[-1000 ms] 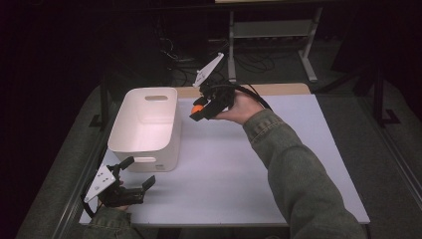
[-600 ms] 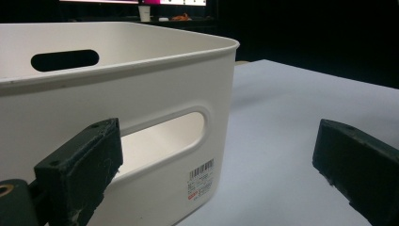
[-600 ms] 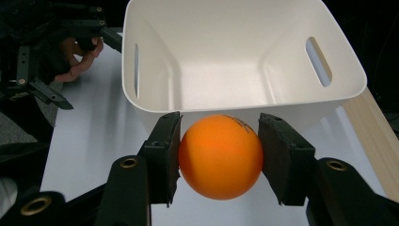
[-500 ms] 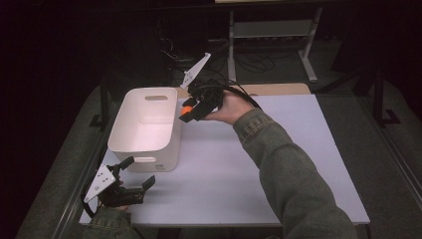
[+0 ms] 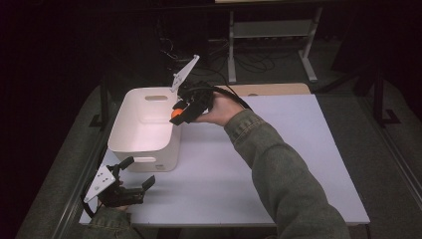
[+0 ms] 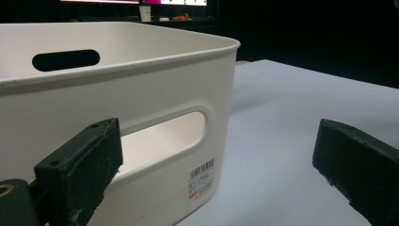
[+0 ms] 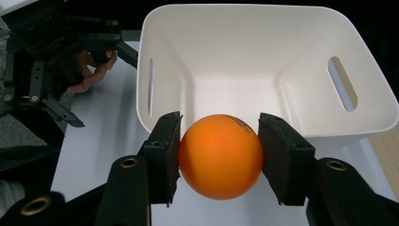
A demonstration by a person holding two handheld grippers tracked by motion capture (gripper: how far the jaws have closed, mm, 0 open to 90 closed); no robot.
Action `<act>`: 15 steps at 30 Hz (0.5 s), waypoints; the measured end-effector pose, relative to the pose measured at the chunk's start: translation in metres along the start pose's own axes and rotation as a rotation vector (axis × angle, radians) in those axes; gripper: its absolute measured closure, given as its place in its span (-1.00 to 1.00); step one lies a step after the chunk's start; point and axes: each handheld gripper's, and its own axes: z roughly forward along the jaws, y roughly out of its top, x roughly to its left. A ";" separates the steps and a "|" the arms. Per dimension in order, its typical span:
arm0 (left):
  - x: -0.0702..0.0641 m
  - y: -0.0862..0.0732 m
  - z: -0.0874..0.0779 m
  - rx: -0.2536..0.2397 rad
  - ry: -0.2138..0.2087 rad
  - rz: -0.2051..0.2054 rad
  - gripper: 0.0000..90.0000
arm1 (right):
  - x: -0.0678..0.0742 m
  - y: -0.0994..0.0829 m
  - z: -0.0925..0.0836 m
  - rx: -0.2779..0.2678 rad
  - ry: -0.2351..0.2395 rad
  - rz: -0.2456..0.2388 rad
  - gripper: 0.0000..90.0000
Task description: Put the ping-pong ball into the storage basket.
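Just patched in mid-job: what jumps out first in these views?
The orange ball stands out, clamped between the pads of the right tool, which is held at the right rim of the white bin on the pale table. The bin's inside looks bare. Near the table's front left corner, the left tool rests with its jaws wide apart, aimed at the bin's handle slot.

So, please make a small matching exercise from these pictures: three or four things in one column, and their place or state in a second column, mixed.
Things:
1. orange ball
2. white bin
3. left hand-held gripper
4. right hand-held gripper

States:
a. jaws open, near table corner
b. squeezed between two black jaws
c. empty, on the table
d. shut, at the bin's rim

Pairs: 1-b, 2-c, 3-a, 4-d
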 end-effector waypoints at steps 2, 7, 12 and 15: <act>0.000 0.000 0.000 0.000 -0.001 0.001 -0.96 | 0.001 0.002 0.002 0.000 0.004 -0.002 0.10; 0.000 0.000 0.000 0.000 -0.001 0.000 -0.96 | 0.002 0.007 0.006 -0.007 0.017 -0.008 0.10; 0.000 0.000 0.000 0.000 0.000 0.001 -0.96 | 0.004 0.012 0.013 -0.017 0.032 -0.013 0.10; 0.000 0.000 0.000 0.000 0.001 0.000 -0.96 | 0.005 0.014 0.015 -0.016 0.037 -0.015 0.10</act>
